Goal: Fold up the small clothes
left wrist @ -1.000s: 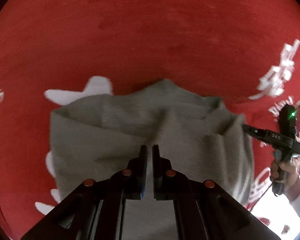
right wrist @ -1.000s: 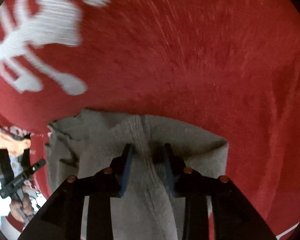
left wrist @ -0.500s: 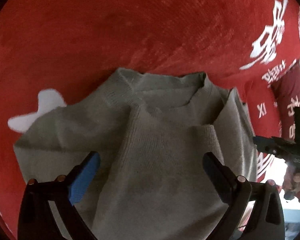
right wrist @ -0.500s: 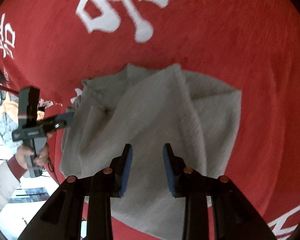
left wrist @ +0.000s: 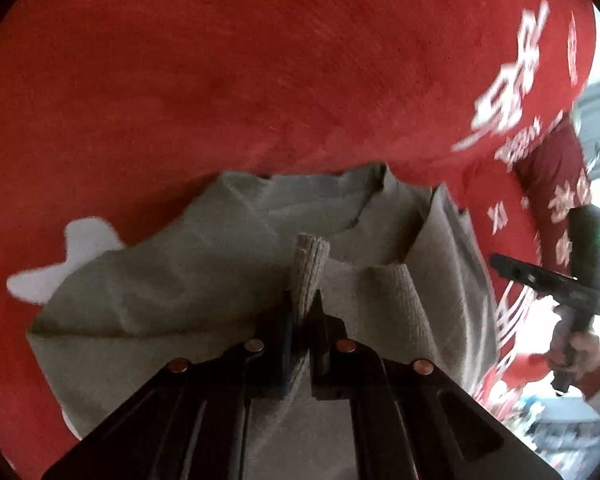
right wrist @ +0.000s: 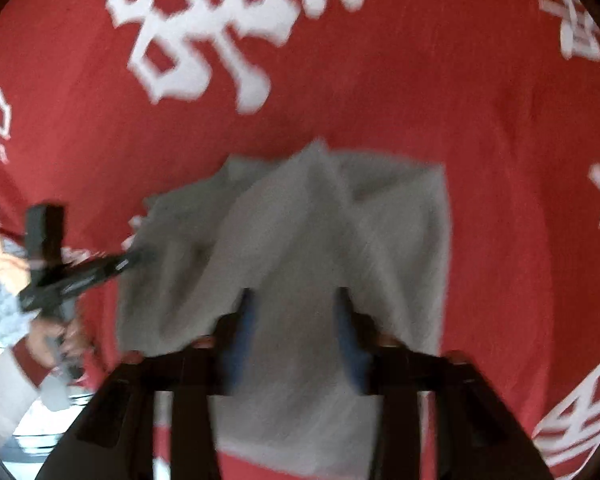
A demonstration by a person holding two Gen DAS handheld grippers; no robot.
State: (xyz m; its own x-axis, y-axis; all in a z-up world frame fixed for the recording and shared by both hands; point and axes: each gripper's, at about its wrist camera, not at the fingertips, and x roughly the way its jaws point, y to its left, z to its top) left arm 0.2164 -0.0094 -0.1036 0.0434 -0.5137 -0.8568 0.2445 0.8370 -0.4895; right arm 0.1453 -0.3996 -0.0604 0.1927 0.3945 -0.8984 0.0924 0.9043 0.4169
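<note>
A small grey knitted sweater (left wrist: 172, 280) lies partly folded on the red cloth (left wrist: 260, 80), neckline at the far side. My left gripper (left wrist: 304, 300) is shut on a ribbed sleeve end (left wrist: 311, 258) that stands up between its pads. In the blurred right wrist view my right gripper (right wrist: 294, 296) hovers above the sweater (right wrist: 384, 220); its jaws are opening and nothing is between them. Each gripper shows in the other's view: the right gripper (left wrist: 504, 266) by the sweater's right edge, the left gripper (right wrist: 136, 259) at its left edge.
The red cloth (right wrist: 500, 120) bears large white characters (right wrist: 204, 40). It ends at the right of the left wrist view, with a bright floor (left wrist: 560, 412) beyond. A hand (left wrist: 580, 348) in a red-cuffed sleeve holds the right gripper there.
My left gripper opened wide, then closed on the ribbed sleeve end. My right gripper let go of the fold it pinched, rose away from the sweater, and its jaws spread wider.
</note>
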